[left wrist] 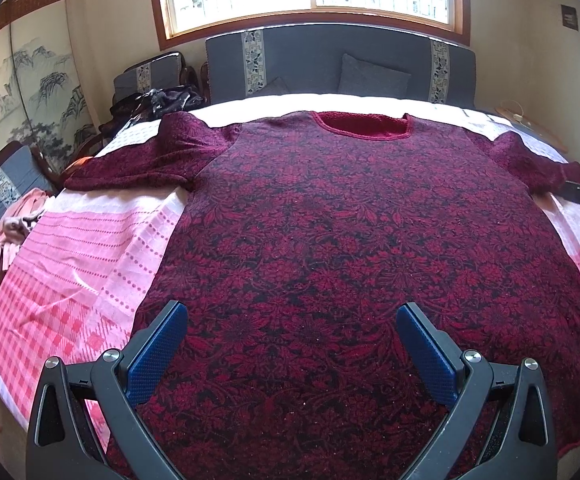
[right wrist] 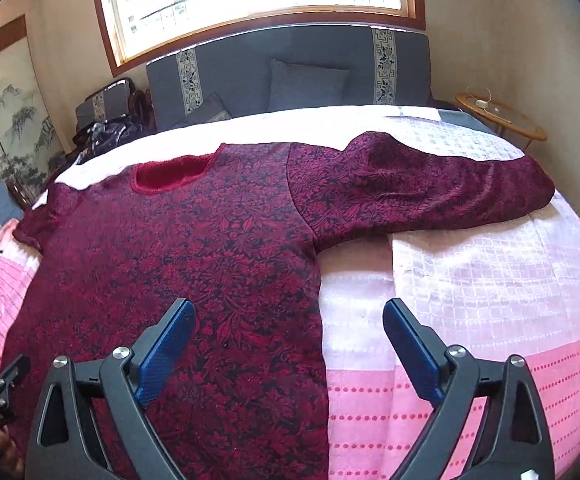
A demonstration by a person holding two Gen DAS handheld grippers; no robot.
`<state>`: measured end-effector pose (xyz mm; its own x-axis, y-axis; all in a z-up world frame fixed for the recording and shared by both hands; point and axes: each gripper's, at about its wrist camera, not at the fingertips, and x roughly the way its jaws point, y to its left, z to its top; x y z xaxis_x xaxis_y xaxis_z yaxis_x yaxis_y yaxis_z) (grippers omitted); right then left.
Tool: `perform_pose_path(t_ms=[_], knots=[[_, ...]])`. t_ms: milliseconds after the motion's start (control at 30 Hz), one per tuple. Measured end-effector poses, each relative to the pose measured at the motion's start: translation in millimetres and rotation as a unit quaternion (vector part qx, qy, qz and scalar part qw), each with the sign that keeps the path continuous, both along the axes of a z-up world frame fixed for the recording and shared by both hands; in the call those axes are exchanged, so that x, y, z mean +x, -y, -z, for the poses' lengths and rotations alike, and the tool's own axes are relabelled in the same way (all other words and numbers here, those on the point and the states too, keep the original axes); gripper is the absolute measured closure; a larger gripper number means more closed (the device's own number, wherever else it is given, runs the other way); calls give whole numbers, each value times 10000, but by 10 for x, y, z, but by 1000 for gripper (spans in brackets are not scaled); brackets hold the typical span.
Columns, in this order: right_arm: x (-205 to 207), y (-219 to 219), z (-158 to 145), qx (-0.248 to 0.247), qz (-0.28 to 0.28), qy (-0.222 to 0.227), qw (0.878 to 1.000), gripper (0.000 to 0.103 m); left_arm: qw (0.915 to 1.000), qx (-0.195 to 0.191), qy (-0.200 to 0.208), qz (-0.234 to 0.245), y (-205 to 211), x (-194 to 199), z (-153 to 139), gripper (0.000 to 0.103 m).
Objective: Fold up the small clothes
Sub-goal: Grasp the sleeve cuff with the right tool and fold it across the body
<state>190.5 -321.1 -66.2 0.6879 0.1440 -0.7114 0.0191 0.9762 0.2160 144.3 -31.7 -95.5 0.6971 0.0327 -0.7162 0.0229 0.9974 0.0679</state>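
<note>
Grey cushion beyond spread sweater

Dark red floral sweater, spread flat, sleeves outstretched

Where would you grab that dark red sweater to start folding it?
Probably by a sleeve cuff. The sweater lies flat, front up, both sleeves spread sideways. The right sleeve ends in a free edge on the pink cloth, so the open right gripper could slide in from the outer side, pinch it and carry it across the body.
</note>
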Motion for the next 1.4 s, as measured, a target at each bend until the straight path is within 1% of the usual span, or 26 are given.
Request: perform_pose_path(t_ms=[67, 100, 167, 233, 300, 400, 500, 567, 633, 700, 767, 800, 867, 900, 933, 967, 1000, 1033, 1067, 1133, 1200, 1233, 1333, 1400], knots=[[149, 387, 48, 635, 210, -16, 9978, 22, 10000, 28, -28, 2, -11, 17, 17, 0], [223, 606, 83, 973, 332, 7, 9947, 22, 10000, 31, -49, 3, -18, 24, 26, 0], [351, 1064, 167, 1549, 637, 91, 9858, 23, 10000, 24, -85, -2, -38, 40, 34, 0], [466, 1557, 254, 1939, 1095, 156, 9748, 24, 9999, 37, -99, -12, -60, 51, 41, 0], [573, 2030, 331, 2056, 1600, 132, 9654, 33, 9999, 75, -115, -21, -77, 64, 49, 0], [701, 2683, 465, 2411, 2145, 106, 9464, 41, 9998, 136, -155, -47, -91, 97, 74, 0], [779, 3217, 609, 2729, 2581, 109, 9267, 42, 9996, 174, -226, -88, -107, 138, 117, 0], [821, 3458, 702, 2901, 2833, 81, 9141, 43, 9993, 219, -306, -83, -112, 173, 159, 0], [874, 3607, 769, 2990, 2963, 74, 9070, 43, 9988, 278, -395, -95, -106, 209, 208, 0], [950, 3689, 830, 3102, 2985, 77, 9025, 43, 9984, 292, -476, -102, -98, 233, 243, 0], [999, 3742, 867, 3095, 3037, 96, 9010, 47, 9982, 319, -502, -107, -89, 253, 256, 0], [1039, 3755, 870, 3102, 3061, 107, 9000, 47, 9981, 336, -501, -107, -84, 255, 257, 0], [1090, 3769, 865, 3088, 3089, 108, 8995, 47, 9980, 374, -490, -106, -73, 260, 257, 0], [1128, 3768, 860, 3043, 3108, 108, 9004, 50, 9980, 387, -490, -108, -68, 267, 260, 0], [1132, 3751, 857, 2963, 3165, 66, 9011, 56, 9979, 393, -499, -114, -66, 273, 263, 0], [1155, 3756, 890, 2900, 3225, -97, 9010, 84, 9979, 390, -508, -119, -70, 275, 265, 0], [1186, 3780, 952, 2930, 3263, -294, 8982, 93, 9979, 380, -512, -121, -75, 281, 263, 0], [1157, 3784, 946, 2984, 3333, -185, 8942, 93, 9980, 366, -506, -118, -82, 286, 256, 0], [1132, 3770, 917, 2971, 3347, -168, 8941, 93, 9981, 364, -494, -111, -84, 279, 244, 0], [1088, 3673, 786, 2956, 3238, 25, 8988, 93, 9983, 383, -430, -103, -105, 263, 205, 0], [1066, 3462, 584, 3038, 2972, 244, 9048, 92, 9987, 397, -297, -116, -133, 233, 154, 0], [1068, 3331, 481, 3076, 2802, 314, 9088, 92, 9988, 398, -248, -121, -147, 216, 131, 0], [1110, 2758, 173, 3224, 2174, 445, 9202, 92, 9992, 315, -153, -171, -227, 159, 82, 0], [1180, 2331, 63, 3483, 1777, 420, 9194, 92, 9994, 201, -171, -219, -294, 133, 75, 0]])
